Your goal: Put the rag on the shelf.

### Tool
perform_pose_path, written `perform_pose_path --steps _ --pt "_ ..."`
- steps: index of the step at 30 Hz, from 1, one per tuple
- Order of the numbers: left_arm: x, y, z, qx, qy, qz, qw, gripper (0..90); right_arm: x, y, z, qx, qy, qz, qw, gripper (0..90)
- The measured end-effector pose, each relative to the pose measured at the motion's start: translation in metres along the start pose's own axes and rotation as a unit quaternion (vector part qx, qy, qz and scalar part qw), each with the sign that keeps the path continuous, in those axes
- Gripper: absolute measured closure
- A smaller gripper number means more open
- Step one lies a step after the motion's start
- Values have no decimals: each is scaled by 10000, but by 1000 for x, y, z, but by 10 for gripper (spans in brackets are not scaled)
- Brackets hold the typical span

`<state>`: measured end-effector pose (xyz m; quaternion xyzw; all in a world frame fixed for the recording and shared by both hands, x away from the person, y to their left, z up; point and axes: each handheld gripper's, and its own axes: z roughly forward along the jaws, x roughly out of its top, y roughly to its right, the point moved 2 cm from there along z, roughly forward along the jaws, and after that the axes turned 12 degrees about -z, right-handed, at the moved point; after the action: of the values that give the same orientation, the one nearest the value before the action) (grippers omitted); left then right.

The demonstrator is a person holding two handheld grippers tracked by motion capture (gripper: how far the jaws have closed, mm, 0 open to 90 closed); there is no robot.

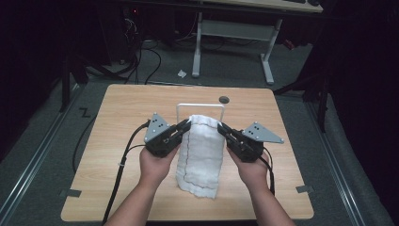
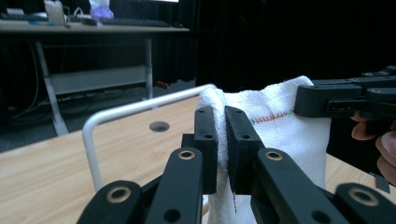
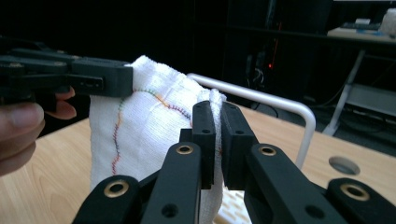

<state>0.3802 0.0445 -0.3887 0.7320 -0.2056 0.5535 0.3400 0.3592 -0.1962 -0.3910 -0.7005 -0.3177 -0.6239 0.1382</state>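
Towel (image 1: 200, 150) hangs between both grippers, left (image 1: 181, 128) and right (image 1: 225, 130), jaws clamped on its top corners just before the rack (image 1: 200, 105), likely next draping it over the bar.

- A light wooden table (image 1: 117, 188) with rounded corners stands on grey carpet.
- A small round hole (image 1: 224, 99) sits near the table's far edge.
- Grey tape pieces (image 1: 70, 193) lie at both near corners.
- A white-legged desk (image 1: 235, 28) stands beyond the table; a dark keyboard (image 2: 135, 22) lies on it.
- Black cables (image 1: 141, 52) trail over the floor by the desk.
- A crumpled white scrap (image 1: 182, 73) lies on the carpet.
- A metal rail (image 1: 33, 160) runs along the floor to the left.
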Motion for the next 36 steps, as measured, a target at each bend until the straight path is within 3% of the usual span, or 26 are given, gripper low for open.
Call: perform_pose_path --steps 7,16,25,28,36 --pt "16 0 -3 -9 144 37 9999 842 18 1 0 -54 152 -87 9998 861" --pt "44 9 -6 -9 259 354 9990 843 45 8 -7 -116 295 -211 9993 862" --pt "73 8 7 -29 204 499 9985 843 65 27 -5 -189 346 -106 9992 861" --pt "78 5 11 114 168 706 9973 843 69 32 -4 -239 363 -70 9990 862" --pt "89 5 20 154 89 806 9966 843 74 49 4 -367 323 35 9988 861"
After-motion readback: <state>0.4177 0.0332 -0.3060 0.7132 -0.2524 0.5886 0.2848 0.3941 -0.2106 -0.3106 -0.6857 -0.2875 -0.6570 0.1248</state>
